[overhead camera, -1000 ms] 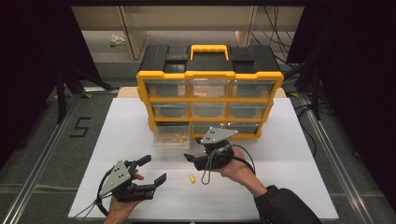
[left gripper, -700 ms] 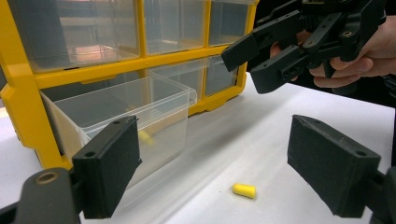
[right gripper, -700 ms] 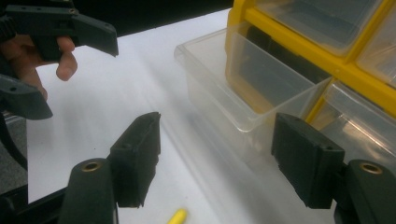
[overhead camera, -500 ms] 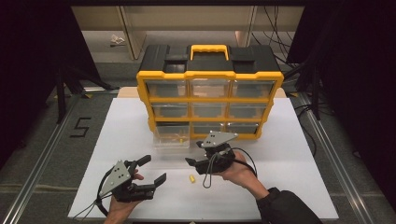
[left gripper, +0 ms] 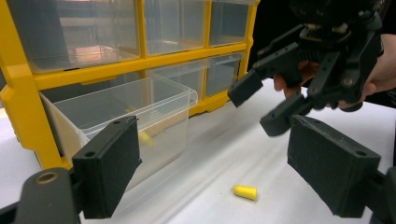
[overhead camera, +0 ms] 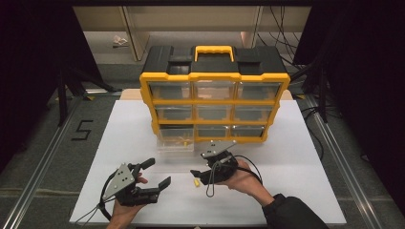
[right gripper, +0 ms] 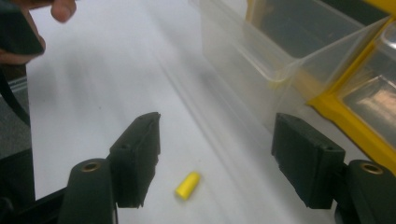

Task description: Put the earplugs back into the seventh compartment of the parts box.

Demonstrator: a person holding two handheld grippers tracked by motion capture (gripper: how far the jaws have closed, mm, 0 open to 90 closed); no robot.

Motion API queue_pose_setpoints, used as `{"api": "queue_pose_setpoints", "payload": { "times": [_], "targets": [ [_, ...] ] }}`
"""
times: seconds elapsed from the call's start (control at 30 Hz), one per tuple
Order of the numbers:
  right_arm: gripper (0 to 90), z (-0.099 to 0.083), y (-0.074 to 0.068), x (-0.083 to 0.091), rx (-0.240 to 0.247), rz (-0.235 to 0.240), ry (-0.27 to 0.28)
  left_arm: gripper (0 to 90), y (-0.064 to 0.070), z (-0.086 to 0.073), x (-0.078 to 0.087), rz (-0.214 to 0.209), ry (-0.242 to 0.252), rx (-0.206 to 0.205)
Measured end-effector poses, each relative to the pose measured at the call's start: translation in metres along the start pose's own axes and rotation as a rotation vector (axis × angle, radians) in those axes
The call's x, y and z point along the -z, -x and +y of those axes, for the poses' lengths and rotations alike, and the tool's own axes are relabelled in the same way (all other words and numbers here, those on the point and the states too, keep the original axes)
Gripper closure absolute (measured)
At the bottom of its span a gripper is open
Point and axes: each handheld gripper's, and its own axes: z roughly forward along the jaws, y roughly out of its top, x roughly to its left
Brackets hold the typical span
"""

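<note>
Pickup underway: right gripper [overhead camera: 197, 175], jaws wide, must drop and close on yellow earplug [right gripper: 187, 185] at six o'clock of drawer [overhead camera: 175, 142].

Light falls from overhead onto the white table [overhead camera: 305, 157], bright against surroundings black at three and nine o'clock. Glare sheens the clear drawer [left gripper: 140, 112]. In the right gripper view the yellow earplug [right gripper: 187, 185] and tabletop smear with motion blur; near jaws stay soft.

white table [overhead camera: 305, 157], grey floor [overhead camera: 43, 143], dark curtains [overhead camera: 28, 57]
</note>
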Motion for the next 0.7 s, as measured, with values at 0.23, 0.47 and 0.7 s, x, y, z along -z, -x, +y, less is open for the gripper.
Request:
{"api": "queue_pose_setpoints", "payload": {
  "times": [0.23, 0.47, 0.7],
  "targets": [
    [34.2, -0.006, -0.001, -0.009, 0.011, 0.018, -0.054, 16.7, 0.0, 0.0, -0.001, 0.003, -0.006, 0.001],
    [35.9, -0.011, -0.004, -0.018, 0.03, 0.045, -0.1, 16.7, -0.002, -0.001, -0.002, 0.001, -0.008, 0.006],
    [40.4, -0.016, -0.006, -0.026, 0.028, 0.053, -0.151, 16.7, 0.001, 0.0, 0.003, 0.006, 0.002, -0.002]
  ]
}}
